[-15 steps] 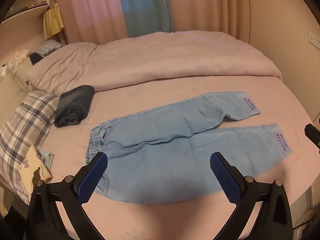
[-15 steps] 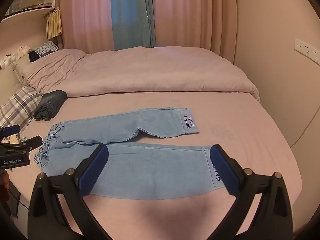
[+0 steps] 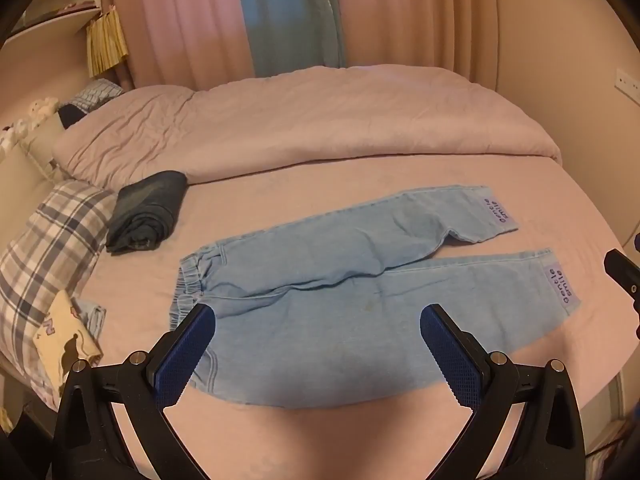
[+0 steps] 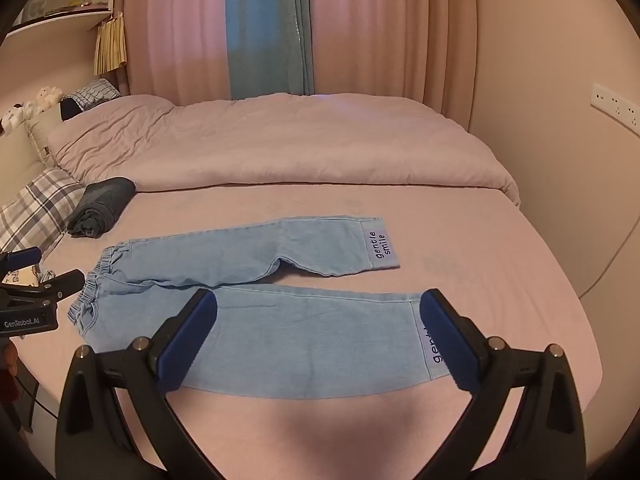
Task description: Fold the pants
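Observation:
Light blue denim pants (image 3: 340, 288) lie flat on the pink bed, waistband to the left, both legs spread to the right with "gentle smile" cuff patches. They also show in the right wrist view (image 4: 280, 320). My left gripper (image 3: 318, 320) is open and empty, above the seat and thigh area near the waistband. My right gripper (image 4: 318, 304) is open and empty, above the near leg, its right finger over the cuff. The left gripper also shows at the left edge of the right wrist view (image 4: 36, 292).
A folded dark garment (image 3: 150, 210) lies left of the pants. A plaid pillow (image 3: 48, 248) and a yellow printed cloth (image 3: 66, 340) are at the far left. A pink duvet (image 3: 300, 120) covers the far half of the bed. The bed's front edge is close below.
Both grippers stay open and nearly still. The views shifted only slightly; the pants have not moved.

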Demonstrator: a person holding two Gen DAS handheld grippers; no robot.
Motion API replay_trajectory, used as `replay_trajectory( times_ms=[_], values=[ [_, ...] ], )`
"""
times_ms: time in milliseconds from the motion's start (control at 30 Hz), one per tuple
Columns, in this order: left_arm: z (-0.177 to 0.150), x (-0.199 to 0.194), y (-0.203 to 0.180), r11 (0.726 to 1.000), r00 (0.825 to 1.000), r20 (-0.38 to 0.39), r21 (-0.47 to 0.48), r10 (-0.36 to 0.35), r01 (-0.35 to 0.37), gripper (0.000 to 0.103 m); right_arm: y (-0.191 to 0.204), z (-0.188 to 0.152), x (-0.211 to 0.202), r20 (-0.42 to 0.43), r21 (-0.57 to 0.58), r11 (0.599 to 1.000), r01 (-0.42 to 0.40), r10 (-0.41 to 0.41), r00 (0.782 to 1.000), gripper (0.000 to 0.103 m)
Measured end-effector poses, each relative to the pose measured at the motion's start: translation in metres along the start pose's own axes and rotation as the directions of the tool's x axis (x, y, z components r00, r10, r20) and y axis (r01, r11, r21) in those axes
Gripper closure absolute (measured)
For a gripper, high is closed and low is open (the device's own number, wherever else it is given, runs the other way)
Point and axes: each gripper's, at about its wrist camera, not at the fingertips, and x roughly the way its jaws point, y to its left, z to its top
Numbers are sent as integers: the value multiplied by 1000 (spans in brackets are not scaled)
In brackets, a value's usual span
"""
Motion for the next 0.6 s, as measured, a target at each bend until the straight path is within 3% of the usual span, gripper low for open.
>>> replay_trajectory(
  times_ms=[600],
  values=[
    [1,-2,-1,1000,1000,-2,-1,-2,2,1,2,-1,0,0,-6,1000,0,0,1000,1]
  ],
)
